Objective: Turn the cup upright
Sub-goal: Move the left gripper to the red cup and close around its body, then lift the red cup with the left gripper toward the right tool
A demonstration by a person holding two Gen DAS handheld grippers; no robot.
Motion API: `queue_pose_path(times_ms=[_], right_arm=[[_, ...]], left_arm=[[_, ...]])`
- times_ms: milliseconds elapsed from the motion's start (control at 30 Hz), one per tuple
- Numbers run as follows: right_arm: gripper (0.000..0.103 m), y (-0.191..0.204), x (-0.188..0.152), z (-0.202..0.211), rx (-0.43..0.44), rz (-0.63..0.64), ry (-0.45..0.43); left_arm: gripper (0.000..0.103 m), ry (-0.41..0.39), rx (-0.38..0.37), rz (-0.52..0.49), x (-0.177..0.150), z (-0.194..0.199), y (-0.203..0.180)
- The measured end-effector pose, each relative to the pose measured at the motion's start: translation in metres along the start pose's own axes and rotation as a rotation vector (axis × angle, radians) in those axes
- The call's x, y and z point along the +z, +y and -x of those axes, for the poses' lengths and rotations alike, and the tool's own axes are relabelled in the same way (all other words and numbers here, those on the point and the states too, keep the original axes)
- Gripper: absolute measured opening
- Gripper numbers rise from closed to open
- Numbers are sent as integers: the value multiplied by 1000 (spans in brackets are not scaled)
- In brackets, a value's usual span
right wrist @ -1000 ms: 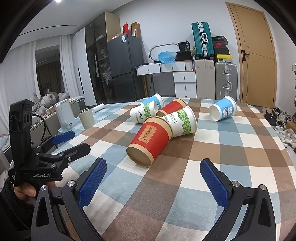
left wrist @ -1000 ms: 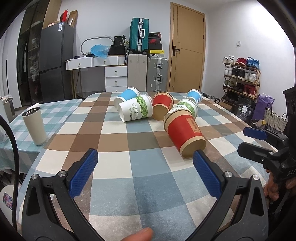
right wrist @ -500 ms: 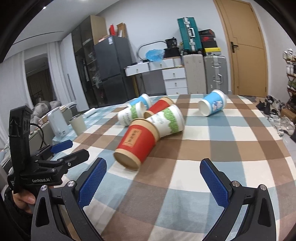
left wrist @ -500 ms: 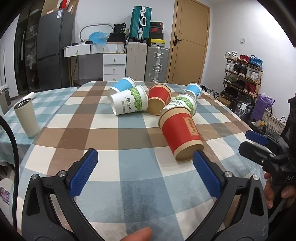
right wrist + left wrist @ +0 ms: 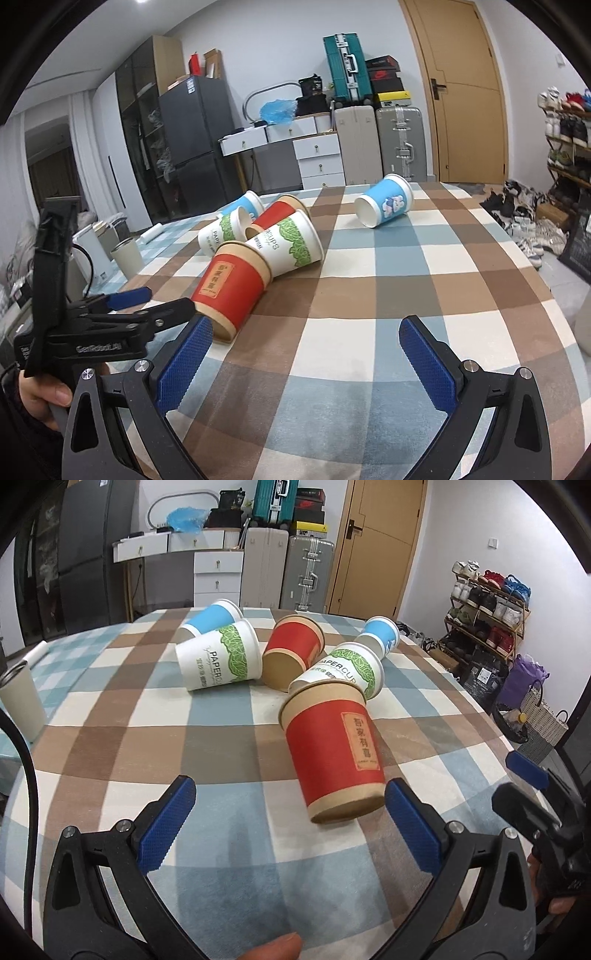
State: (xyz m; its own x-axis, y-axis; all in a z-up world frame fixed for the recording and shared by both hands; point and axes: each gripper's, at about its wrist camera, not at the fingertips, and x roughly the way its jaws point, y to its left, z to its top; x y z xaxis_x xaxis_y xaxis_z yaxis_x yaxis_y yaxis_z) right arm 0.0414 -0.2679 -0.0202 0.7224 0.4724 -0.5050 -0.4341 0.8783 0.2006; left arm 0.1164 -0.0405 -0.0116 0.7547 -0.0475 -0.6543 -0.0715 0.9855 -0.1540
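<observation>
A lived-in home, a dining or spare room doubling as storage. A checked cloth covers the bench (image 5: pixel 221 738). Along the far wall stand a dark fridge (image 5: pixel 184 147), white drawers (image 5: pixel 317 158), hard suitcases (image 5: pixel 376 144) with shoe boxes stacked above, and a wooden door (image 5: pixel 461 92). On the right, a shoe rack (image 5: pixel 487 616) holds sneakers.

Left wrist: looking low across the worktop (image 5: pixel 129 738), close to the red cup (image 5: pixel 332 753) at lower right.
Right wrist: facing the same red cup (image 5: pixel 232 284), left of centre.
Shared: both are showing the cup cluster.
</observation>
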Motion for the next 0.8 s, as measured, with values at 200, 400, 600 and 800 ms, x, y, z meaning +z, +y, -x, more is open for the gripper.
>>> queue_pose_path(times_ms=[200, 400, 600, 800], right_arm=[[103, -6, 0, 0, 3, -28, -1], [103, -4, 0, 0, 4, -20, 0], [103, -4, 0, -1, 3, -20, 1], [103, 0, 0, 0, 3, -3, -5]], left_arm=[[102, 36, 5, 2, 6, -20, -12], [77, 73, -20, -20, 8, -31, -21], [55, 82, -63, -27, 4, -27, -24], [55, 47, -54, -13, -1, -10, -21]])
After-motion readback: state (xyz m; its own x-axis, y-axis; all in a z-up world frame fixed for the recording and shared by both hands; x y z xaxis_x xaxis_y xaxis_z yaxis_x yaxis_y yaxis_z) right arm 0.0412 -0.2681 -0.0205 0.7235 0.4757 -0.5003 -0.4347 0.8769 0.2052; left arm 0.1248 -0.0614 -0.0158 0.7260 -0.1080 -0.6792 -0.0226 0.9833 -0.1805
